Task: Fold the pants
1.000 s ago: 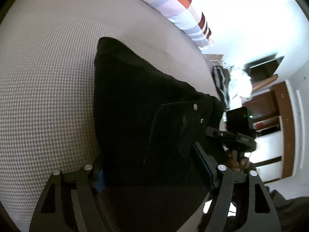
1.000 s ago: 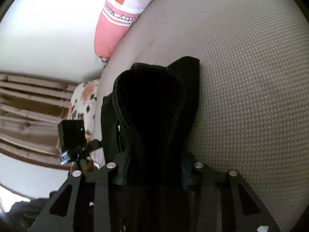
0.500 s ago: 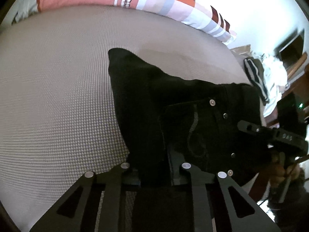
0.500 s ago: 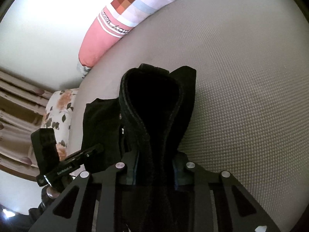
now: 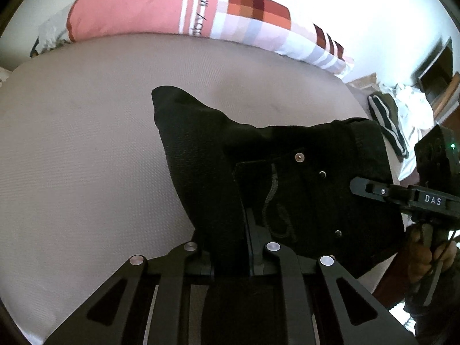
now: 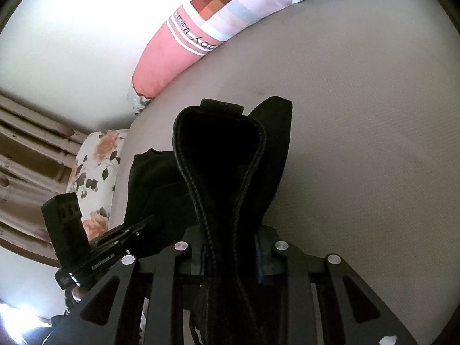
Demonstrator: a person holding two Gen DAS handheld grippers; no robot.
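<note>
Black pants lie on the grey bed, their near edge lifted off it. In the left wrist view my left gripper is shut on a fold of the cloth beside a back pocket with rivets. The right gripper grips the far right side of the same edge, with a hand on its handle. In the right wrist view my right gripper is shut on the stitched waistband of the pants, which loops up in front of it. The left gripper holds the cloth at the left.
A long pink and checked pillow lies along the far edge of the bed. A floral cushion sits at the left bed edge. A heap of clothes lies past the bed's right corner.
My left gripper's jaws have gone from wide apart around the pants' edge to shut on it. Both grippers have risen and tipped up, lifting the near edge; more pillow shows.
</note>
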